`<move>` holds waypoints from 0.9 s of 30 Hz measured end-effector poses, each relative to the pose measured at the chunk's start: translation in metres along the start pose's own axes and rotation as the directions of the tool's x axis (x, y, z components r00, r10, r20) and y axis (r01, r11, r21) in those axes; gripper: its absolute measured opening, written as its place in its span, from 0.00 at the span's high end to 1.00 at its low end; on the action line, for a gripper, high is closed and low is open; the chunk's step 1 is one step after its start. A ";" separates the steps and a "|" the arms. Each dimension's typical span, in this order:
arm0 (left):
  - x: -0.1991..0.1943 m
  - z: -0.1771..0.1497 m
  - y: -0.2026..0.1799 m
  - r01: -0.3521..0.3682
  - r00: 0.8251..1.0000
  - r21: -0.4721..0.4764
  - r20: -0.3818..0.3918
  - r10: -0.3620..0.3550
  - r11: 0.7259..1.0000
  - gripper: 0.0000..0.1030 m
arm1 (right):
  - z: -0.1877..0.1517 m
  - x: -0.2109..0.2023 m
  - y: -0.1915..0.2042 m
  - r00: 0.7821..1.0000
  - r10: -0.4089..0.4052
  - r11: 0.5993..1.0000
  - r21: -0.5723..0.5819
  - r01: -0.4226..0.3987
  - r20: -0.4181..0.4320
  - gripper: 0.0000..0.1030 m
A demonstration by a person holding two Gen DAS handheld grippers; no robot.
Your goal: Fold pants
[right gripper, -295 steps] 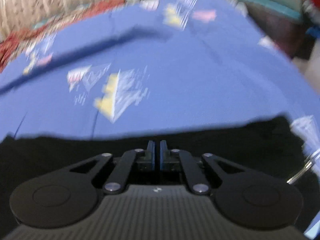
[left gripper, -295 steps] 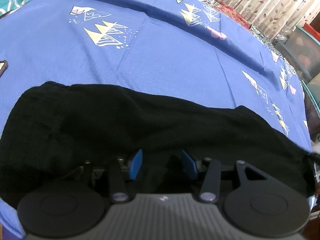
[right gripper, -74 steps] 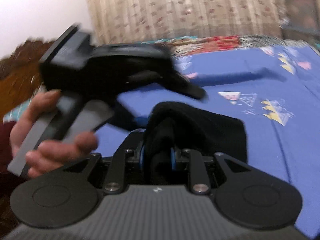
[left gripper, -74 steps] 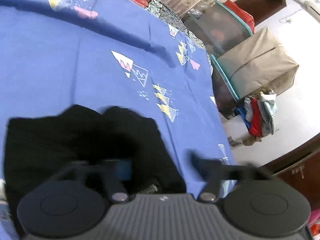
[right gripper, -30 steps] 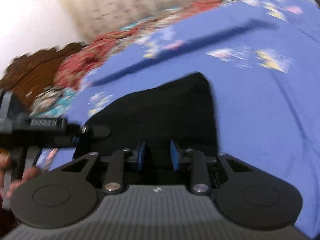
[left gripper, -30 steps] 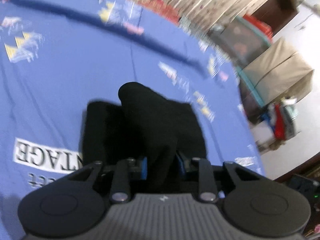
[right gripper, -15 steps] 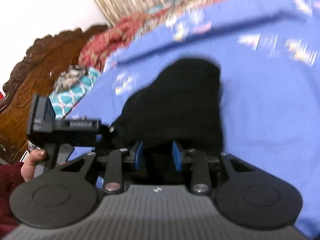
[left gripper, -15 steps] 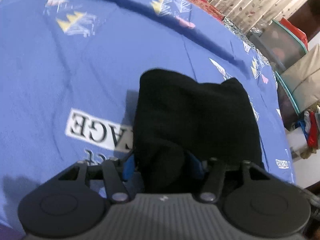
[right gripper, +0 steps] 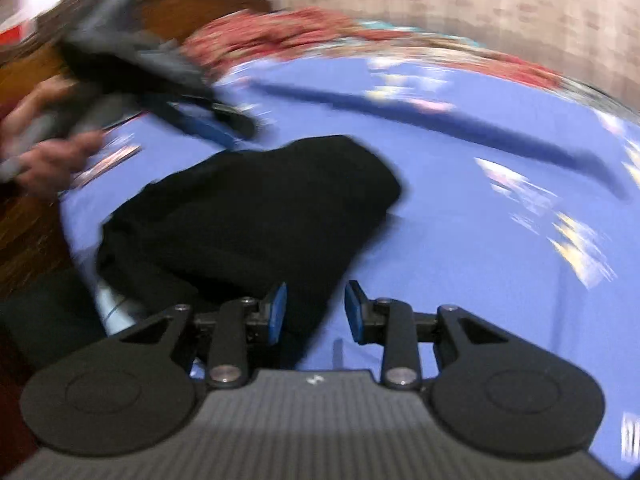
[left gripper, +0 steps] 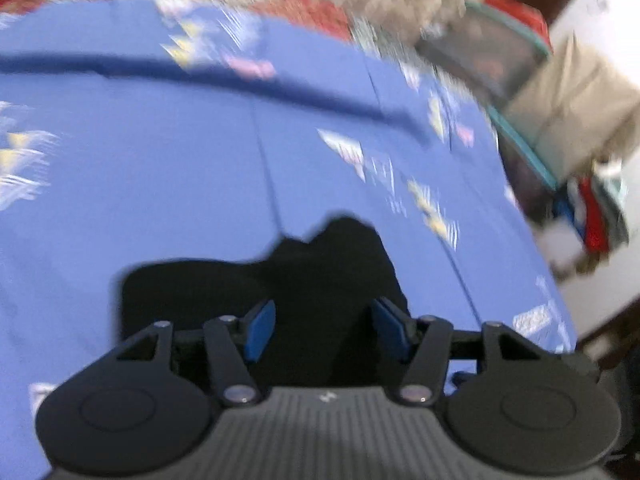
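Note:
The black pants lie in a folded bundle on the blue patterned bedsheet. They show in the right wrist view too. My left gripper is open, its blue pads apart just over the near edge of the bundle. My right gripper is open at the bundle's near right corner, holding nothing. The right wrist view also shows the left gripper held in a hand beyond the pants, at upper left. Both views are blurred by motion.
A dark fold line crosses the sheet beyond the pants. A wooden headboard and red patterned bedding stand at the far side. Storage boxes and a heap of clothes stand off the bed's right edge.
Both grippers have opened and let go of the pants. The bundle now rests on the sheet, and both grippers have drawn back from it.

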State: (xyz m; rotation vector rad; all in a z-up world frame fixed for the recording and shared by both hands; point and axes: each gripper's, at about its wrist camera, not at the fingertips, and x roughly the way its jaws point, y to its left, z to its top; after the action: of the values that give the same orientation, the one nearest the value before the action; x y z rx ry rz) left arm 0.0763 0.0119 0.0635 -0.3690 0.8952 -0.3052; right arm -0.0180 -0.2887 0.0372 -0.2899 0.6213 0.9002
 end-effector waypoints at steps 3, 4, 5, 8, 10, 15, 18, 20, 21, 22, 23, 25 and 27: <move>0.031 -0.003 -0.005 -0.062 0.998 0.052 -0.008 0.063 0.997 0.23 | 0.008 0.024 0.008 0.994 0.067 0.988 -0.133 -0.079 -0.091 0.57; 0.039 -0.002 -0.002 -0.075 0.997 0.043 -0.014 0.076 0.996 0.21 | 0.009 0.034 0.009 0.992 0.054 0.982 -0.172 -0.074 -0.119 0.57; 0.046 -0.003 0.002 -0.087 0.996 0.023 -0.024 0.087 0.996 0.20 | 0.009 0.041 0.013 0.989 0.040 0.975 -0.209 -0.069 -0.140 0.61; 0.054 -0.006 0.005 -0.116 0.992 0.008 -0.042 0.116 0.993 0.20 | 0.012 0.044 0.014 0.986 0.037 0.967 -0.244 -0.076 -0.163 0.82; 0.052 -0.008 0.005 -0.115 0.993 0.022 -0.036 0.116 0.993 0.19 | 0.015 0.038 0.010 0.983 0.057 0.968 -0.230 -0.097 -0.177 0.90; 0.048 -0.013 0.005 -0.114 0.993 0.033 -0.012 0.115 0.993 0.17 | 0.001 0.023 0.013 0.960 0.143 0.983 -0.074 -0.165 -0.240 0.98; 0.044 -0.012 0.009 -0.102 0.995 0.009 0.003 0.102 0.995 0.17 | -0.018 0.025 0.027 0.928 0.244 0.969 0.040 -0.243 -0.282 0.98; 0.033 -0.012 0.006 -0.085 0.996 0.002 0.016 0.085 0.996 0.18 | -0.027 0.025 0.043 0.935 0.197 0.978 -0.005 -0.208 -0.295 0.98; 0.021 -0.012 0.004 -0.072 0.997 0.002 0.028 0.071 0.997 0.18 | -0.026 0.021 0.041 0.939 0.207 0.978 0.026 -0.208 -0.275 0.97; 0.008 -0.014 0.005 -0.051 0.998 0.002 0.048 0.051 0.999 0.18 | -0.021 0.013 0.035 0.944 0.229 0.973 0.085 -0.214 -0.236 0.97; -0.010 -0.017 0.008 -0.015 0.997 -0.009 0.082 0.016 1.000 0.18 | -0.015 0.005 0.028 0.953 0.235 0.969 0.127 -0.213 -0.190 0.94; -0.043 -0.024 0.020 0.033 0.988 -0.043 0.151 -0.027 0.999 0.15 | -0.006 -0.017 0.015 0.975 0.207 0.963 0.195 -0.189 -0.077 0.90; -0.072 -0.034 0.037 0.024 0.976 -0.076 0.217 -0.007 0.997 0.02 | -0.003 -0.032 0.000 0.988 0.152 0.948 0.282 -0.148 0.008 0.55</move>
State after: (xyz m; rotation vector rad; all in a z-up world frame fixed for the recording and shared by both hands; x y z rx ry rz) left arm 0.0106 0.0679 0.0789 -0.4728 0.6913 -0.2390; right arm -0.0338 -0.3111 0.0547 0.0089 0.7832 0.9422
